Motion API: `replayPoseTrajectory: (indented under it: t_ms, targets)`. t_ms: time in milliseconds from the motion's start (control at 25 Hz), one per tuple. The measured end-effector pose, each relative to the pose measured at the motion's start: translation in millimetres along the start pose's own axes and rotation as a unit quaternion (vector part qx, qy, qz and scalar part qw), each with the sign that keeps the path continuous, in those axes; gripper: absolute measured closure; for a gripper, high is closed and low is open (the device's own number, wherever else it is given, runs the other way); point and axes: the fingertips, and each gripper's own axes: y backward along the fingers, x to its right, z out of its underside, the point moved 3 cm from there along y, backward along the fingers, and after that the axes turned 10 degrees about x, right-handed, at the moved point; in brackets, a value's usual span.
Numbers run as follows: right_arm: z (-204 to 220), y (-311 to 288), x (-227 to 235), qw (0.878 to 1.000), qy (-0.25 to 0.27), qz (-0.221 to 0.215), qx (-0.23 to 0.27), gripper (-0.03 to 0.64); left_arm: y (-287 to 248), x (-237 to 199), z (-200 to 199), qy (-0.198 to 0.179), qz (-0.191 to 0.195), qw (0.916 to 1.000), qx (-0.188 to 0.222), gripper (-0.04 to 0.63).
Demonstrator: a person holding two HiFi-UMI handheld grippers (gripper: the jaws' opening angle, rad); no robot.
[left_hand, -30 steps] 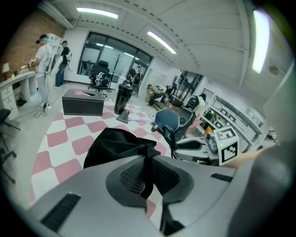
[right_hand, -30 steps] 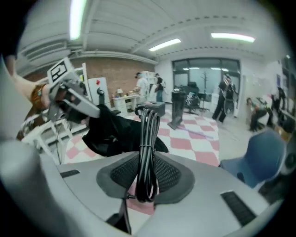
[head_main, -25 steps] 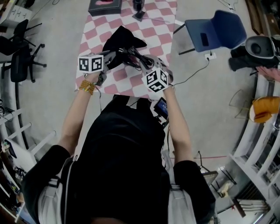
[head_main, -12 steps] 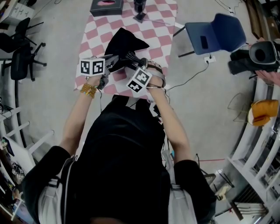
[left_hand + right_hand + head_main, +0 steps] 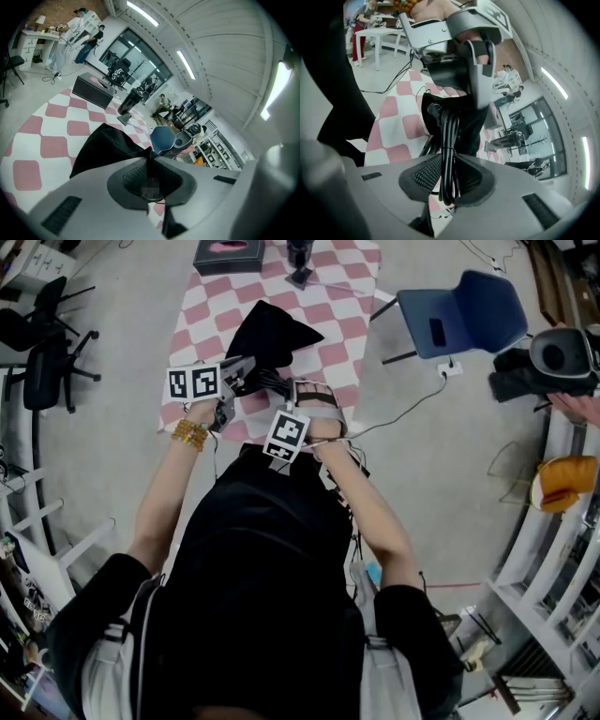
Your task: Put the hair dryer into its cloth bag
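Note:
The black cloth bag (image 5: 272, 334) lies on the pink-and-white checked table (image 5: 337, 296). My left gripper (image 5: 246, 371) is shut on a fold of the bag's near edge (image 5: 149, 157), holding it up. My right gripper (image 5: 281, 397) sits just right of and below it, shut on the hair dryer's bundled black cord (image 5: 449, 150); its jaws have just been closing on that bundle. The cord runs up to the bag's mouth (image 5: 454, 110) under the left gripper (image 5: 459, 51). The dryer's body is hidden by the bag.
A black box (image 5: 228, 254) and a black stand (image 5: 298, 261) sit at the table's far end. A blue chair (image 5: 459, 306) stands to the right, office chairs (image 5: 37, 343) to the left. A person's hand (image 5: 577, 395) shows at the right edge.
My right gripper has rolled and slid left and nearer to me, carrying the cord bundle below the bag's mouth. The left gripper keeps its hold on the bag, hardly moved.

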Motion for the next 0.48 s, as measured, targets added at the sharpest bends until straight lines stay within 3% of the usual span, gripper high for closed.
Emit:
replayPoseTrajectory:
  t_ms: [160, 320, 480]
  targets:
    - [-8, -10, -11, 0.999, -0.011, -0.037, 0.000, 0.531, -2, 14, 8, -0.018, 0.019, 0.9995, -0.016, 0.566]
    - [1, -22, 3, 0.993, -0.108, -0.052, -0.008, 0.532, 1, 21, 19, -0.079, 0.030, 0.9950, -0.052, 0.566]
    - [13, -29, 20, 0.976, -0.207, -0.070, -0.011, 0.532, 4, 23, 40, -0.139, 0.034, 0.9849, -0.097, 0.566]
